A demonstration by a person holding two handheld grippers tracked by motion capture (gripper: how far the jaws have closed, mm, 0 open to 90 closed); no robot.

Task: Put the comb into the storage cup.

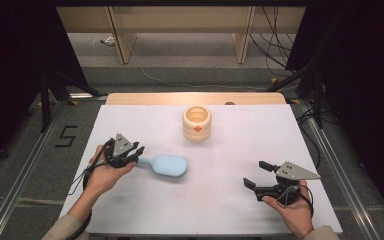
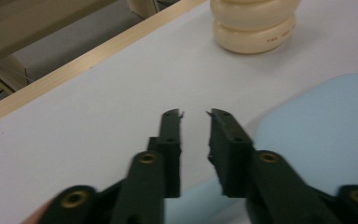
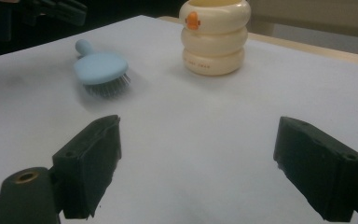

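A light blue hairbrush [image 1: 170,165] lies left of centre on the white table, bristles down, its handle pointing left. My left gripper [image 1: 140,149] hovers at the handle end. In the left gripper view its jaws [image 2: 196,113] stand close together with a narrow gap and nothing between them, and the hairbrush [image 2: 326,130] lies below and to the right. The right gripper view shows the hairbrush [image 3: 100,67] lying free, apart from the left gripper. My right gripper [image 1: 255,173] rests at the front right, wide open and empty [image 3: 198,126]. A cream ribbed cup [image 1: 197,123] stands upright at the back centre.
The cream cup [image 3: 214,39] has an orange mark on its side. The white table cover [image 1: 230,210] ends at a wooden strip [image 1: 195,98] along the far edge. Dark stands and cables lie on the floor beyond both sides.
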